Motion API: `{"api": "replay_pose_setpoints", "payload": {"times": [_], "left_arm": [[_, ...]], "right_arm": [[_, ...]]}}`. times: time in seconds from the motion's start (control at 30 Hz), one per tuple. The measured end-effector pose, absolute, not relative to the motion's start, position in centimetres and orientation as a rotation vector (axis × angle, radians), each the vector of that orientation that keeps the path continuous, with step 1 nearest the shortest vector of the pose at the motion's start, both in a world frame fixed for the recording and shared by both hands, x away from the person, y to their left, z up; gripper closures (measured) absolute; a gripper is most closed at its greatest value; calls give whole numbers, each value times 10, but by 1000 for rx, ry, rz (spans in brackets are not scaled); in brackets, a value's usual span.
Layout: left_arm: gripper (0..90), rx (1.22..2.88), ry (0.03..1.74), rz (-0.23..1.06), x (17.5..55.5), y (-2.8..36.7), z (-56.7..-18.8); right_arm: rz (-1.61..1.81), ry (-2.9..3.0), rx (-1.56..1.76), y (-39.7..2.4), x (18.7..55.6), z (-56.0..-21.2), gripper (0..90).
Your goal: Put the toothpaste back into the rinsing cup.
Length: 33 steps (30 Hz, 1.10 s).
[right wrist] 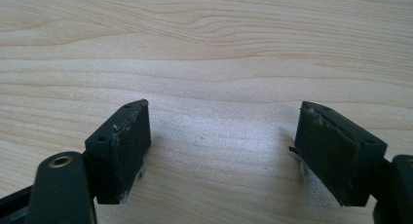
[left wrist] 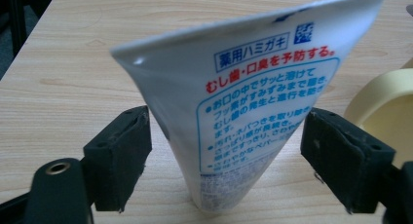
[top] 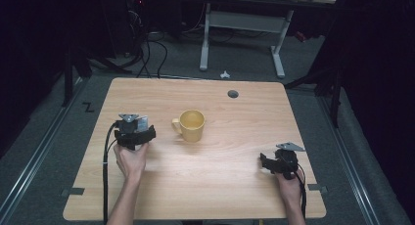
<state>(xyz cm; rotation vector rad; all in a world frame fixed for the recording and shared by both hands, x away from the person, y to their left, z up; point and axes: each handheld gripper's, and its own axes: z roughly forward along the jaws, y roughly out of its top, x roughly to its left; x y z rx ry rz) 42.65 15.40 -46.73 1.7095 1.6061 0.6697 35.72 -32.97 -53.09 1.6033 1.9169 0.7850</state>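
Over on the left of the pale wooden table, the left gripper hovers with a white plastic toothpaste tube printed in blue and red Japanese lettering standing between its jaws. In the left gripper view the tube rises with its narrow end down near the tabletop and its flat crimped end fanning out above. The left pad looks right against the tube's side; the right pad stands off from it with a sliver of table showing between. So the jaws are wide and not pressing on both sides, and I cannot tell whether the tube is carried or standing on its own.

Just beside that gripper sits the yellow ceramic mug, upright, handle turned toward the left gripper. Its pale rim crowds in at the right edge of the left gripper view, near the tube and the right jaw.

Well apart, near the table's right front edge, the right gripper rests in the person's hand, jaws spread wide over bare wood grain with nothing between them. A small dark round cable hole sits toward the far edge, beyond the mug.
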Motion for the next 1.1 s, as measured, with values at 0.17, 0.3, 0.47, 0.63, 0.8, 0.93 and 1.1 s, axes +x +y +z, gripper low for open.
{"api": "replay_pose_setpoints", "payload": {"times": [0.17, 0.3, 0.47, 0.63, 0.8, 0.93, 1.1], "left_arm": [[259, 1694, 1604, 683, 427, 153, -470], [316, 1680, 1600, 691, 427, 153, -472], [360, 1681, 1606, 698, 428, 154, -476], [456, 1701, 1576, 708, 427, 151, -476], [478, 1710, 1552, 708, 426, 153, -477], [522, 1724, 1531, 710, 425, 154, -477], [576, 1737, 1508, 701, 424, 156, -477]], "right_arm": [[785, 1917, 1604, -330, 357, -531, 210], [786, 1916, 1606, -329, 357, -531, 210], [786, 1915, 1606, -329, 357, -531, 210], [786, 1915, 1606, -329, 357, -531, 210], [786, 1915, 1606, -329, 357, -531, 210], [786, 1915, 1606, -329, 357, -531, 210], [786, 1915, 1607, -329, 357, -531, 210]]}}
